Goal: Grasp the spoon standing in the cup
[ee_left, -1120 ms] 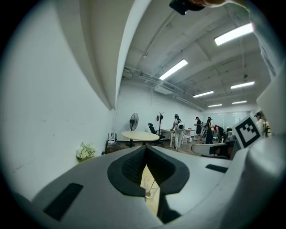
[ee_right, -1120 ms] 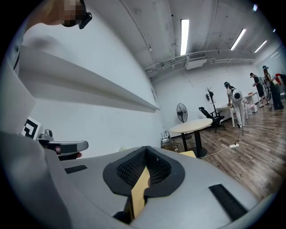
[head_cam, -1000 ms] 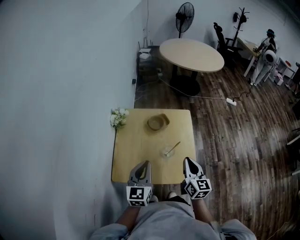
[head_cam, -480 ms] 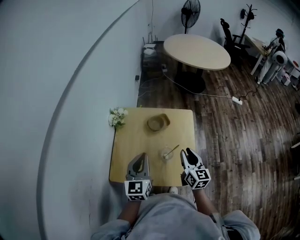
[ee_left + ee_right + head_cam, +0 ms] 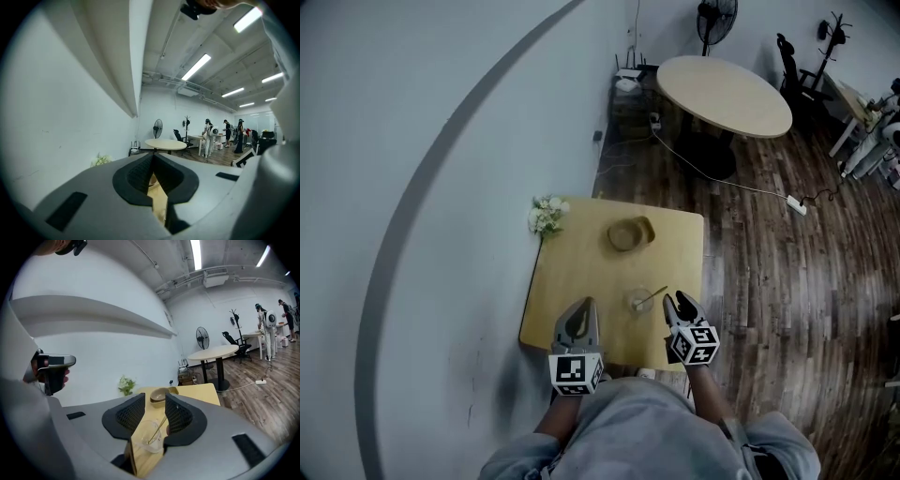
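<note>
Right hand-held gripper [image 5: 677, 301] hangs low over the near right part of the bench [image 5: 581, 267], its jaws spread; they have just been opening. In the right gripper view the clear cup [image 5: 142, 434] and the spoon [image 5: 160, 425] standing in it show in the gap between the two ribbed pads, neither pad touching them. From the head view the cup stands near the front edge of the bench, just beside the jaw tips, with a shallow bowl [image 5: 628, 234] well beyond it. Left hand-held gripper [image 5: 579, 306] is held off to the side, jaws pressed together on nothing.

The spoon looks thin, stiff and light, its stem leaning on the rim and slanting up toward the right-hand pad. The cup seems light too and could easily tip or slide if nudged. The best hold is probably on the bare stem above the rim, pinched across its width and lifted along its lean.
</note>
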The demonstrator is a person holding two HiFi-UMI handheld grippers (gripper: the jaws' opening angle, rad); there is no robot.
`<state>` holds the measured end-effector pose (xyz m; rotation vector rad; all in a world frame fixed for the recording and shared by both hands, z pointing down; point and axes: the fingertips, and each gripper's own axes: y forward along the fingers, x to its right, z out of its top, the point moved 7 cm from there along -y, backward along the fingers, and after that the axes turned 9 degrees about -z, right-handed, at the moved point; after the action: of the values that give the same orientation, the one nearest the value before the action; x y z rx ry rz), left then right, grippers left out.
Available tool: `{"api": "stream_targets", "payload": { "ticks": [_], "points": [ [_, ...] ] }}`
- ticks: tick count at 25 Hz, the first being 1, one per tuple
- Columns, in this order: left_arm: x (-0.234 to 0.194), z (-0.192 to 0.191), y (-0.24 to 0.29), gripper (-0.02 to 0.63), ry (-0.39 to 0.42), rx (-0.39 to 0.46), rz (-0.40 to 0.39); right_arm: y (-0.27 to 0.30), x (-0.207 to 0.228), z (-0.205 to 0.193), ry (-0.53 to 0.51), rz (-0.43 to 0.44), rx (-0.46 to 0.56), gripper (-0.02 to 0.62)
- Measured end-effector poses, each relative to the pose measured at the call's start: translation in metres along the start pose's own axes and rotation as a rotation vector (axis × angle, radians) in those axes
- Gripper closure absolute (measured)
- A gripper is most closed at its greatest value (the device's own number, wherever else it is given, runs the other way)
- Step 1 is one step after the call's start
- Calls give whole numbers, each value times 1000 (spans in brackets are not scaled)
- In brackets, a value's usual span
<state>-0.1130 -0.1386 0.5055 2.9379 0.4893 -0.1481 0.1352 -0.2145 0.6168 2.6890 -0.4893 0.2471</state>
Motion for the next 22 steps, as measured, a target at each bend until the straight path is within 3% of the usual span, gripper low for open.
{"api": "stream_targets", "payload": {
  "ticks": [22],
  "points": [
    [-9,-1,-37,604,-1,-60,205,49,25,-32,38,35,-166,485]
  ]
}}
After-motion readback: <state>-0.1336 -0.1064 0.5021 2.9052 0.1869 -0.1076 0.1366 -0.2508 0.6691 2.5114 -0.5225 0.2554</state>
